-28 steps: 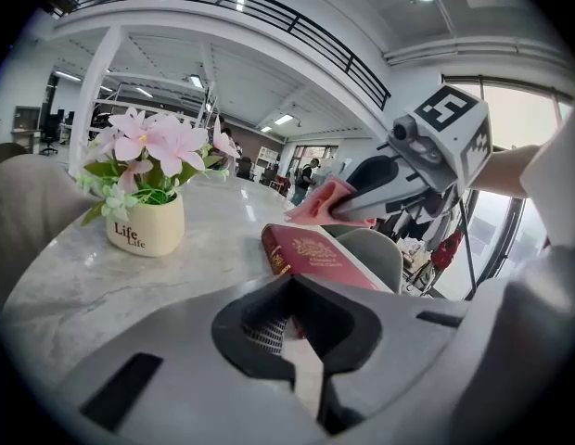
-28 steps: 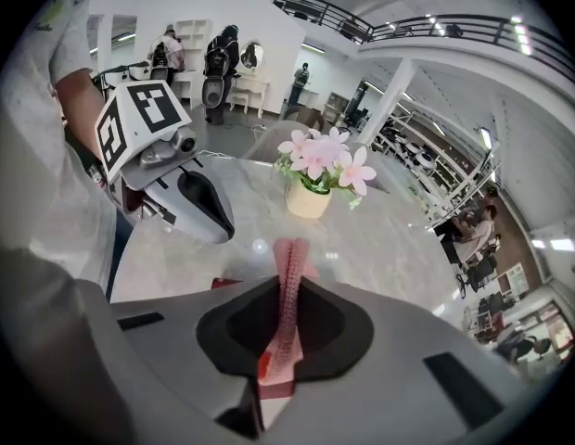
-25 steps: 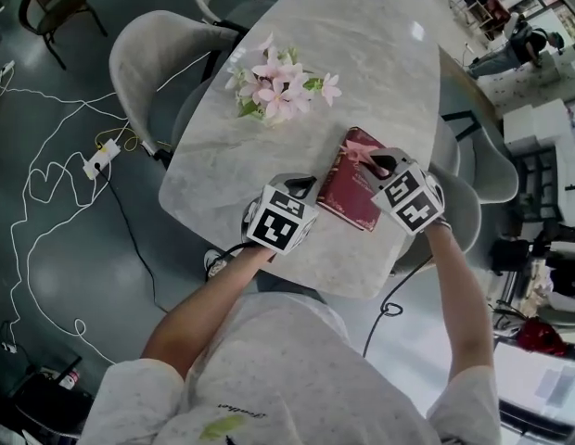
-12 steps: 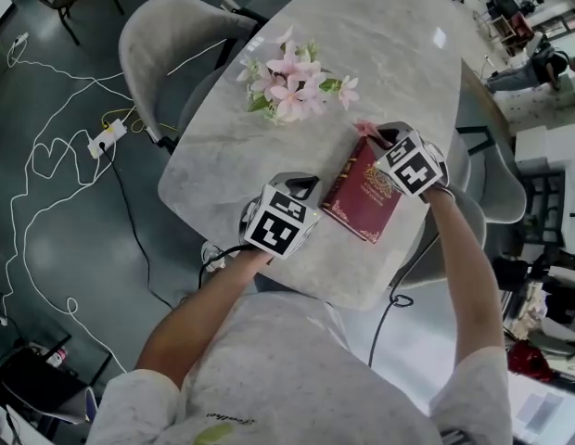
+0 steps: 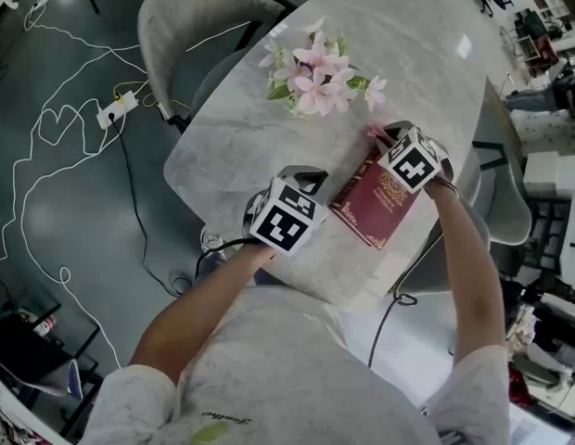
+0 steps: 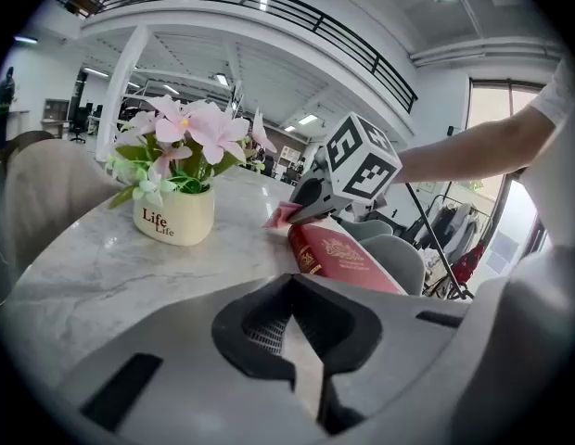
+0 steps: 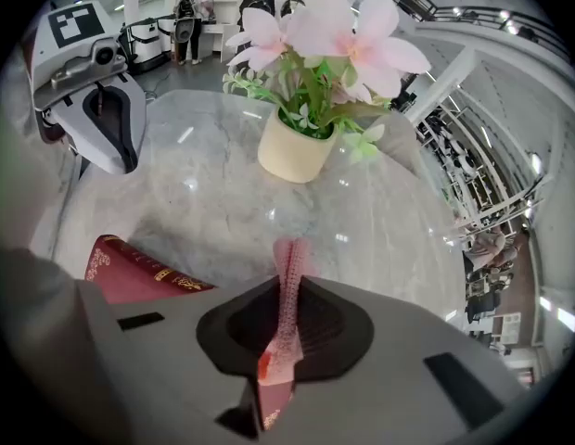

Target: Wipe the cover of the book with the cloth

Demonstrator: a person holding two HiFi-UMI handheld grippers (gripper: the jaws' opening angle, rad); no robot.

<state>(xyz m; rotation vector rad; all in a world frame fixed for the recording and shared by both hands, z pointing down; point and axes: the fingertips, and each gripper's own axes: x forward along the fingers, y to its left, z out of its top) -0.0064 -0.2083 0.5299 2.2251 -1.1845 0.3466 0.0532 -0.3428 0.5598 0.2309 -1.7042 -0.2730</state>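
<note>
A dark red book with gold print lies on the marble table, near its front right edge. My right gripper is shut on a pink cloth at the book's far end. In the right gripper view the cloth sticks out from between the jaws over bare marble, with the book low on the left. My left gripper rests on the table just left of the book, shut, with nothing in it. The left gripper view shows the book ahead and the right gripper beyond it.
A cream pot of pink flowers stands on the table beyond the book, close to the cloth. Grey chairs ring the table. White cables and a power strip lie on the floor at the left. The table's edge runs just right of the book.
My right gripper has drawn the cloth along the cover, from over the book to its far end. The left gripper has stayed beside the book. The head camera has shifted.
</note>
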